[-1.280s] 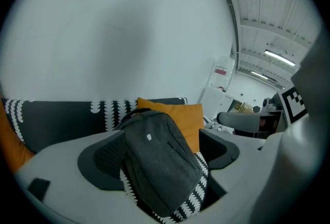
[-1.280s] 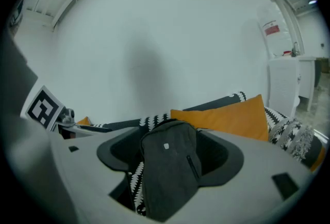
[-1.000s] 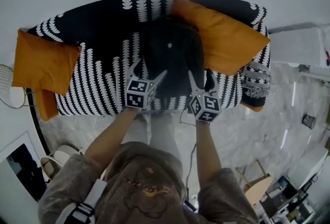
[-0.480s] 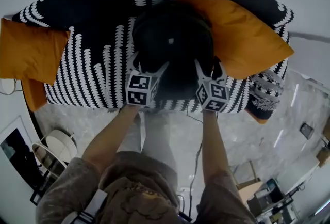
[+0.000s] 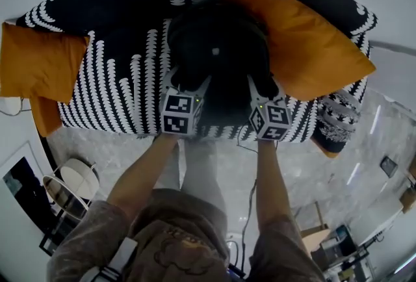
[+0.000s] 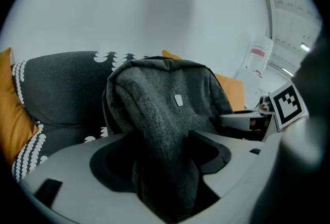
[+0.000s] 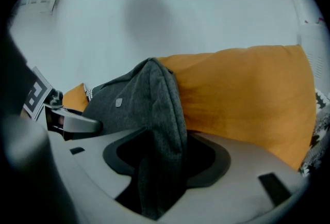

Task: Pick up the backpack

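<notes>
My left gripper (image 5: 189, 80) has its fingers (image 6: 212, 153) partly open, and they have just been closing. A thick fold of the dark grey backpack (image 5: 218, 47) sits between them, and both fingers press on it. My right gripper (image 5: 263, 87) is the same. Its fingers (image 7: 206, 160) have just been closing too, and they pinch a fold on the other side of the backpack. So I grip the bag low down with both grippers, one on each side.

The backpack is in the upper middle of the head view. It stands up on the seat of a black sofa (image 5: 123, 86) with white marks, and its back rests on the back of the sofa.

A big orange cushion (image 5: 305, 40) lies in the upper right of the frame. It leans right up against the backpack, just beside my right fingers. A small orange cushion (image 5: 39, 69) sits at the left end of the sofa, well apart from the bag.

Behind the sofa is a plain white wall (image 6: 154, 6). The pale, shiny floor (image 5: 305, 170) is in the lower part of the frame, and my two arms reach up from there to the bag.
</notes>
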`<state>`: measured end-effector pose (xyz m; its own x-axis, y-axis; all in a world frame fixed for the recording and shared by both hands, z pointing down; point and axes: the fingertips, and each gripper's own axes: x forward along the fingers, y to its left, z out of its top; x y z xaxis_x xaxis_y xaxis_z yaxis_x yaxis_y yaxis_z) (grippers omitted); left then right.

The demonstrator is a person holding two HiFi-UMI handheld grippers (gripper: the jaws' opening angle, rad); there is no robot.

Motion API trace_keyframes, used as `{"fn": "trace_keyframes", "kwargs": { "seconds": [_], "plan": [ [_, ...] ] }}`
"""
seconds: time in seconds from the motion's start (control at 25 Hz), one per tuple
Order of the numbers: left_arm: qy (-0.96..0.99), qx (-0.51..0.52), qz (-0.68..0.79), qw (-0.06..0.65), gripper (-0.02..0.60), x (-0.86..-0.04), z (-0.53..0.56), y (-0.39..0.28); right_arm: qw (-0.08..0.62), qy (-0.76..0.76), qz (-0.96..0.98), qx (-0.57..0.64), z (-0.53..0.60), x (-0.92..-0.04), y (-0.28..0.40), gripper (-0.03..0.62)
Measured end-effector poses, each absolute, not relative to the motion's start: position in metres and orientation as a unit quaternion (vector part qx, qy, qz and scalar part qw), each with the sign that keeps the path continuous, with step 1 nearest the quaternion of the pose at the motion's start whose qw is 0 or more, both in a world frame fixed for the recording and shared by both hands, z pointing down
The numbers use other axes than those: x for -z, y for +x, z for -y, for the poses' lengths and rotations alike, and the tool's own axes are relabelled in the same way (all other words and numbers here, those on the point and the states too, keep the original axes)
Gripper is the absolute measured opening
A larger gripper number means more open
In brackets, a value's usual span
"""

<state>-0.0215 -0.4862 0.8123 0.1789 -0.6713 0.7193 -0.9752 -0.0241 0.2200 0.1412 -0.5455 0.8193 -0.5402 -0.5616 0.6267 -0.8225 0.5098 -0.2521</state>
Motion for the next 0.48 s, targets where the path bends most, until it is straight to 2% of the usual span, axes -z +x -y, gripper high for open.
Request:
{"fn": "trace_keyframes", "kwargs": {
  "seconds": [0.24, 0.4, 0.48],
  "plan": [
    [0.693, -0.217, 0.59, 0.355, 0.162, -0.799, 0.483, -0.02, 0.242, 0.387, 0.848, -0.268, 0.53, -0.806, 0.132, 0.107],
    [0.698, -0.215, 0.585, 0.353, 0.086, -0.784, 0.471, -0.015, 0.237, 0.382, 0.849, -0.277, 0.515, -0.792, 0.133, 0.086],
    [0.702, -0.215, 0.585, 0.345, 0.067, -0.775, 0.464, -0.013, 0.229, 0.383, 0.849, -0.282, 0.504, -0.783, 0.134, 0.083]
  ]
}}
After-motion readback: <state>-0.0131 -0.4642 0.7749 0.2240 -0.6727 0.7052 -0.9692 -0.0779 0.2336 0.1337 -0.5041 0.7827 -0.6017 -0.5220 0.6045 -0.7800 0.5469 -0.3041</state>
